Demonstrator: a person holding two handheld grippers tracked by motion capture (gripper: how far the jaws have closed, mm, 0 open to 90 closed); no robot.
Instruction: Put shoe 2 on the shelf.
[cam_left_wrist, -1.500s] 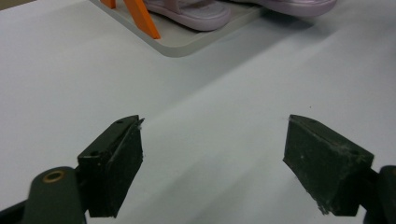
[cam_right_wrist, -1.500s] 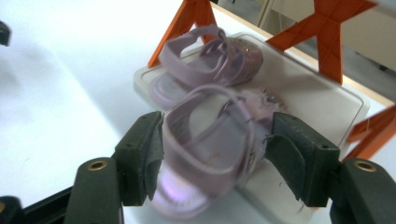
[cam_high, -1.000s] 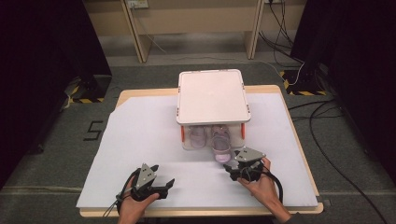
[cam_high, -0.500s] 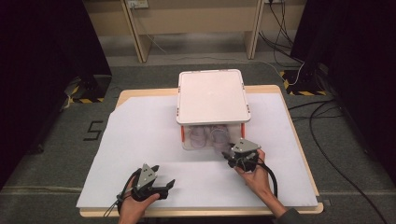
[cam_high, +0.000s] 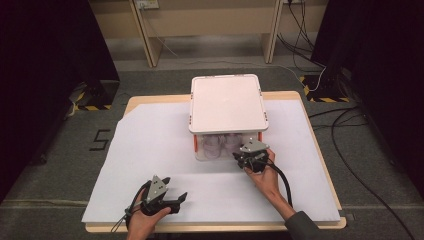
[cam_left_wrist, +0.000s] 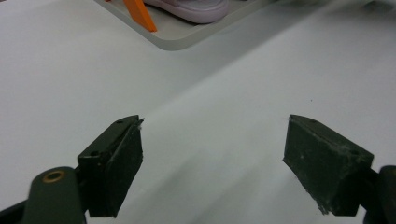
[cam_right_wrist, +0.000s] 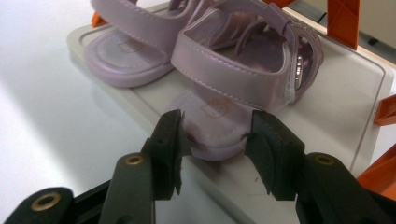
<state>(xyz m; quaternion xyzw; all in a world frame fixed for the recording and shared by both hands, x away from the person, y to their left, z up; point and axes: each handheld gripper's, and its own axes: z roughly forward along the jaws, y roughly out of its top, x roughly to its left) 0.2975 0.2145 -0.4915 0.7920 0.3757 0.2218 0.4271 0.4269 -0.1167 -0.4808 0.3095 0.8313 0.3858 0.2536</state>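
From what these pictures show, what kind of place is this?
Probably a lab recording station: a wooden table under white paper, black curtains at both sides, and loose black cables on grey carpet.

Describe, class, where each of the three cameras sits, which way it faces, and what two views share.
High view: above the table's near edge, looking forward and down on the shelf; both hands show.
Left gripper view: on the left gripper, facing the white sheet; open jaws rise below.
Right gripper view: on the right gripper, jaws either side of the near lilac sandal.
Shared: sandals, all three.
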